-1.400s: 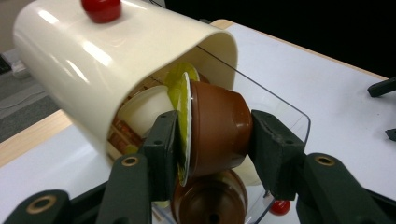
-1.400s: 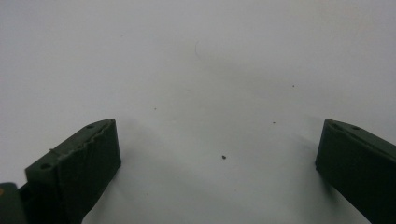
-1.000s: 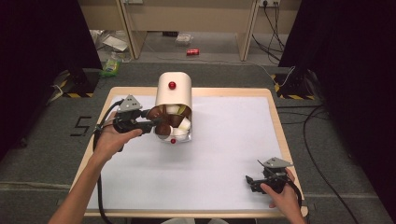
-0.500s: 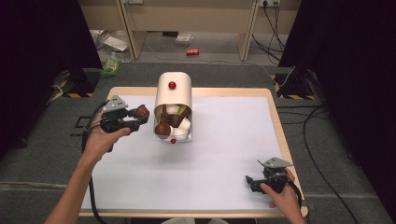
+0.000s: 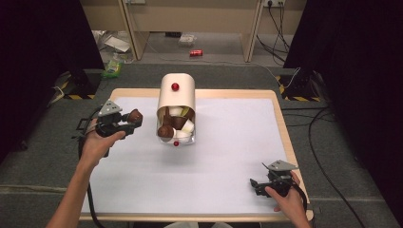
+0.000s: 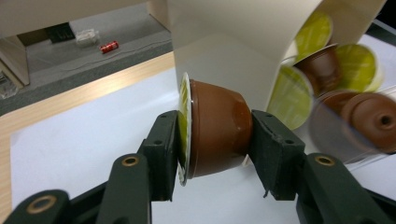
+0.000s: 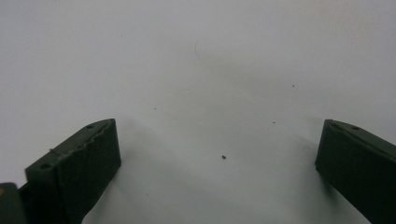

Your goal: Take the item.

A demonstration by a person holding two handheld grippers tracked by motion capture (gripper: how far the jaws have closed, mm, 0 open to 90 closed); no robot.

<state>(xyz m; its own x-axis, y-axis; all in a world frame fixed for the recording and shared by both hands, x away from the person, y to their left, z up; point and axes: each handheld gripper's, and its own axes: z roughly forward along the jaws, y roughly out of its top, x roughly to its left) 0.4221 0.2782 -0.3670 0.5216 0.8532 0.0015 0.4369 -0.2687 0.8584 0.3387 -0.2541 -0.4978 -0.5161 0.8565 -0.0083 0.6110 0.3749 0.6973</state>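
A person sits at a table covered by a white mat [image 5: 228,161], holding a black two-jaw gripper in each hand. At the mat's 12 o'clock stands a cream curved-top capsule dispenser with a red knob [image 5: 176,97]; its clear lower tray holds a jumble of brown and white coffee capsules with lime-green foil lids [image 5: 175,126].

The left gripper [image 5: 132,119], at about 9 o'clock from the dispenser and just beside it, pinches one brown plastic coffee capsule with a lime-green foil lid [image 6: 212,128]. In the left gripper view one jaw presses flat on the foil lid and the other on the capsule's narrow base, so the capsule lies sideways between them, clear of the mat.

The right gripper [image 5: 259,184] rests low on the mat at about 5 o'clock, well apart from the dispenser, its jaws spread wide with nothing between them.

The step in hand looks like carrying the capsule away from the dispenser. To do it well, the squeeze should be firm but not hard: the foil could dent or tear. Holding the capsule level and setting it down on bare mat before letting go should stop it rolling.
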